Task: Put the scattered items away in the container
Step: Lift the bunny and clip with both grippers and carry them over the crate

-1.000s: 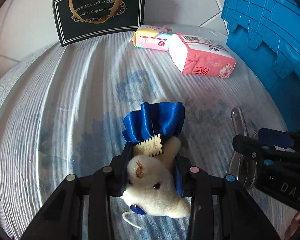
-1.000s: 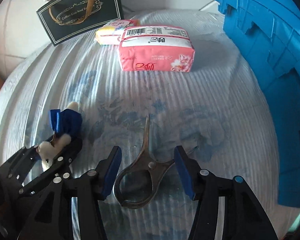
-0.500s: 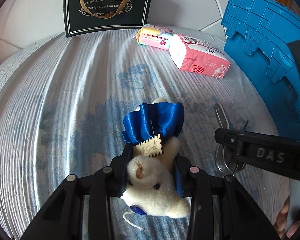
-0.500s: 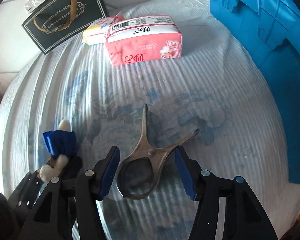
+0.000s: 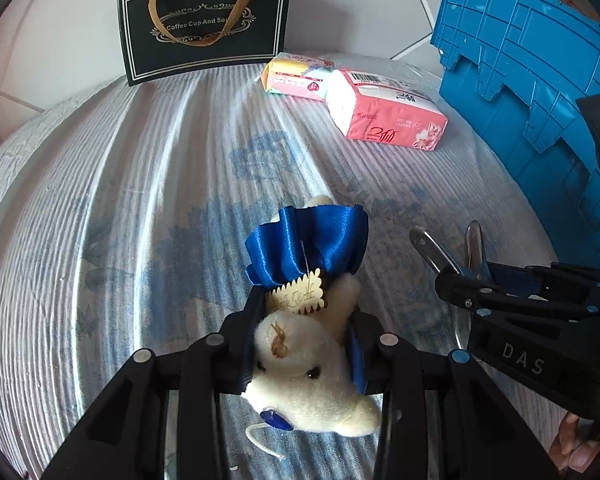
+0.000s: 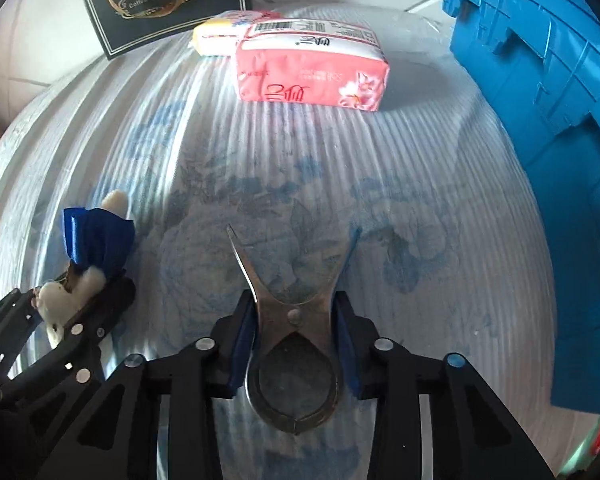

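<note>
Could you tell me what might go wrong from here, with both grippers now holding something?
1. The right gripper has just closed on the metal clip, squeezing its handles so its tips splay; smooth metal could slip or spring out.
2. The left gripper pinches only the plush toy at its soft head; its blue ribbon dangles and might snag on the blue crate rim.

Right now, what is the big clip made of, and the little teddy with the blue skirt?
The clip looks like bare metal: thin, grey and dully shiny, with a rivet in the middle. The teddy looks like soft plush, cream and fuzzy at its edges. Its skirt seems to be satin ribbon, glossy blue with bright folds.
</note>
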The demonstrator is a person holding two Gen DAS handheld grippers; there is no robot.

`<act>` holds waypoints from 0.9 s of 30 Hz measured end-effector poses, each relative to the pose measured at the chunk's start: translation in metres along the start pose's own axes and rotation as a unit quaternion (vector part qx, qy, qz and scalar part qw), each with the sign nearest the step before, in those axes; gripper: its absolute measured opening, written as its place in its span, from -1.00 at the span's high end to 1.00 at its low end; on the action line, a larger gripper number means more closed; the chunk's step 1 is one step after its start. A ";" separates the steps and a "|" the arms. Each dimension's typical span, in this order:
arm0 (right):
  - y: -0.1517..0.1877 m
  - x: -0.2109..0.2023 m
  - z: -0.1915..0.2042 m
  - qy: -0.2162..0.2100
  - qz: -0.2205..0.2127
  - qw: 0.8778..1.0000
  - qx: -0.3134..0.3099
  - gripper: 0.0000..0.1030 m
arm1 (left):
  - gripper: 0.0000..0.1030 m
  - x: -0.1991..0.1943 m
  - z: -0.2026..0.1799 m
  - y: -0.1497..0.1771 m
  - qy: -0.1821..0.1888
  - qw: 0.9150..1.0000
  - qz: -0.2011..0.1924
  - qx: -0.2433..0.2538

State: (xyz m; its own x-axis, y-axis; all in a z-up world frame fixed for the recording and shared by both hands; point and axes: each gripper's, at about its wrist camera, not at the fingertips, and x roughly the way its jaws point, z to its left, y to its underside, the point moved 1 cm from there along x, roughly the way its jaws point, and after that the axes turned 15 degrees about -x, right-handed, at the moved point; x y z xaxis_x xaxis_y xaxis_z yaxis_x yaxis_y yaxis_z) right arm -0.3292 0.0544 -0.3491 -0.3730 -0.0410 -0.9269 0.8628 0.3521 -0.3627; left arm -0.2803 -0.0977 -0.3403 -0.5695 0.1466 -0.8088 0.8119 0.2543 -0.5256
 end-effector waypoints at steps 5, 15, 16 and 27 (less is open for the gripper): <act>0.012 -0.031 0.002 -0.023 -0.055 0.998 -0.017 0.30 | 0.31 -0.045 -0.011 0.001 -0.016 0.999 -0.044 -0.006; -0.007 -0.139 -0.003 -0.079 -0.176 0.973 -0.128 0.30 | 0.31 -0.150 -0.053 -0.006 -0.081 0.984 -0.145 -0.058; -0.008 -0.151 -0.002 -0.080 -0.187 0.969 -0.138 0.29 | 0.31 -0.160 -0.056 -0.006 -0.087 0.982 -0.153 -0.061; 0.016 -0.283 -0.005 -0.066 -0.275 0.945 -0.163 0.29 | 0.31 -0.259 -0.096 0.002 -0.061 0.970 -0.227 -0.056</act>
State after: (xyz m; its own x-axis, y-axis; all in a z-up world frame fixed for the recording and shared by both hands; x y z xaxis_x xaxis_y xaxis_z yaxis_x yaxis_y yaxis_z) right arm -0.2117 0.0766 -0.0925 -0.6702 -0.4108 -0.6181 0.3921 0.5112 -0.7648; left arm -0.1432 -0.0431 -0.1065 -0.8402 -0.1169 -0.5295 0.4580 0.3699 -0.8084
